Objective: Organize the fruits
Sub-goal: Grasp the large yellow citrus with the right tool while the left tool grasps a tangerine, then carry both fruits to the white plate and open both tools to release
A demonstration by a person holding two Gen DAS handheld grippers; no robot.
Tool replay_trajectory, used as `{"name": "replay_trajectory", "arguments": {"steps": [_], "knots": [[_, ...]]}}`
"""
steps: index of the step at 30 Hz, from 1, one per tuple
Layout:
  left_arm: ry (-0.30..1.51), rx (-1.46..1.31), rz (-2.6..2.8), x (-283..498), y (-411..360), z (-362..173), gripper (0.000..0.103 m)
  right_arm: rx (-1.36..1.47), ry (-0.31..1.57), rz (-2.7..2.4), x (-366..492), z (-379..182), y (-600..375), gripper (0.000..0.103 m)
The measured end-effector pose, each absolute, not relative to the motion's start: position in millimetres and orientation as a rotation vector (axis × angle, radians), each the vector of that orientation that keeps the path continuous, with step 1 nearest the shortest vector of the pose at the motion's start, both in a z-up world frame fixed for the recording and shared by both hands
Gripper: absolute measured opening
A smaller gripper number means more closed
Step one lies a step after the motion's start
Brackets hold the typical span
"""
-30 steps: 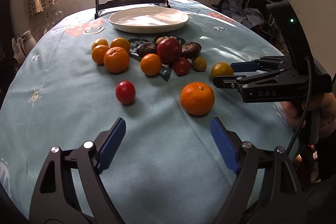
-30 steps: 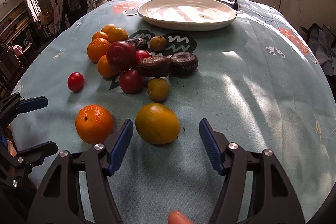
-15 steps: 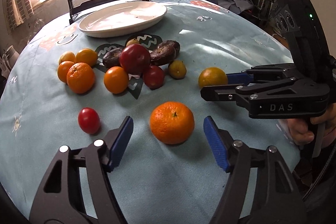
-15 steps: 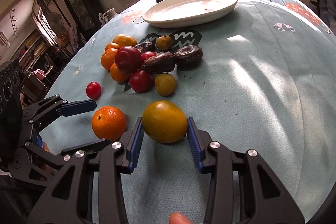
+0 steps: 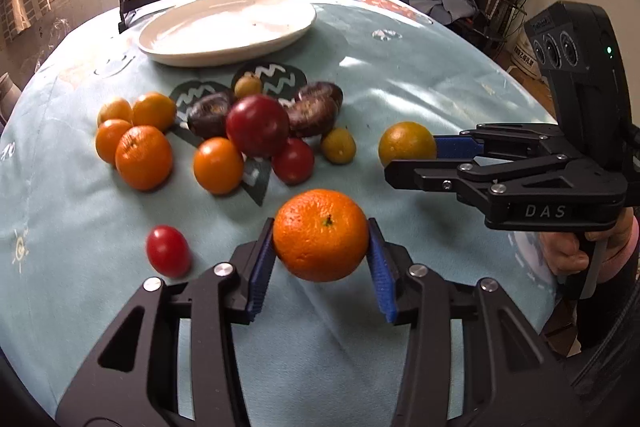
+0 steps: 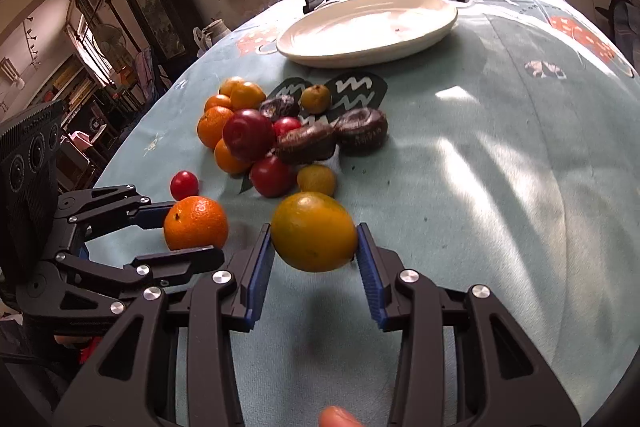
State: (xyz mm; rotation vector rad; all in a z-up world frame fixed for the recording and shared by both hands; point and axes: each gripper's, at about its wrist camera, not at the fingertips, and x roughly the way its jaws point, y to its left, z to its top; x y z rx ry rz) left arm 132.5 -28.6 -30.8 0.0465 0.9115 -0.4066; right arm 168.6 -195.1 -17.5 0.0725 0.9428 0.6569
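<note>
Blue pads of the left gripper (image 5: 321, 259) pinch an orange (image 5: 321, 235); the right gripper (image 6: 314, 267) clamps a yellow-green citrus (image 6: 314, 231), near the table's (image 6: 500, 187) front edge.

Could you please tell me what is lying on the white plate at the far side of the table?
The white plate shows only a tiny dark speck and window glare. No fruit lies on it. Its whole inner surface is visible in both views, nothing covers it.

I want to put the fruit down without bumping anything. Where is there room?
The white plate is bare, so it has the most room. The tablecloth to the right of the dark brown fruits is open too. It is crowded around the dark red plum, where oranges and tomatoes bunch together.
</note>
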Motion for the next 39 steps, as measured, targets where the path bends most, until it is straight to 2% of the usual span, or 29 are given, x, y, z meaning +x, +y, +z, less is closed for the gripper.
{"name": "replay_trajectory", "arguments": {"steps": [4,8,14,21,23,24,25,30,31,33,39], "knots": [[0.846,0.005,-0.383,174,-9,6,0.045,0.111,0.829,0.605,209,16,-198,0.042],[0.829,-0.030,-0.301,252,8,24,0.045,0.091,0.759,0.525,270,27,-181,0.042],[0.921,-0.035,-0.190,353,20,4,0.045,0.019,0.820,0.503,344,-1,-142,0.042],[1.001,-0.031,-0.151,393,23,-30,0.045,-0.051,0.867,0.515,370,-24,-120,0.042],[1.017,-0.026,-0.140,396,22,-34,0.050,-0.059,0.879,0.523,371,-26,-117,0.046],[1.008,-0.021,-0.129,394,22,-32,0.062,-0.057,0.876,0.525,370,-24,-118,0.050],[0.984,-0.018,-0.120,389,23,-28,0.066,-0.052,0.869,0.527,365,-21,-119,0.055],[0.860,-0.026,-0.116,339,30,10,0.087,0.004,0.784,0.553,326,11,-137,0.057],[0.836,-0.031,-0.116,324,33,15,0.088,0.008,0.765,0.556,315,15,-142,0.065],[0.808,-0.034,-0.112,291,36,18,0.092,0.024,0.729,0.553,292,20,-150,0.065],[0.809,-0.081,-0.082,194,53,-10,0.092,0.080,0.726,0.609,231,9,-166,0.065]]}}
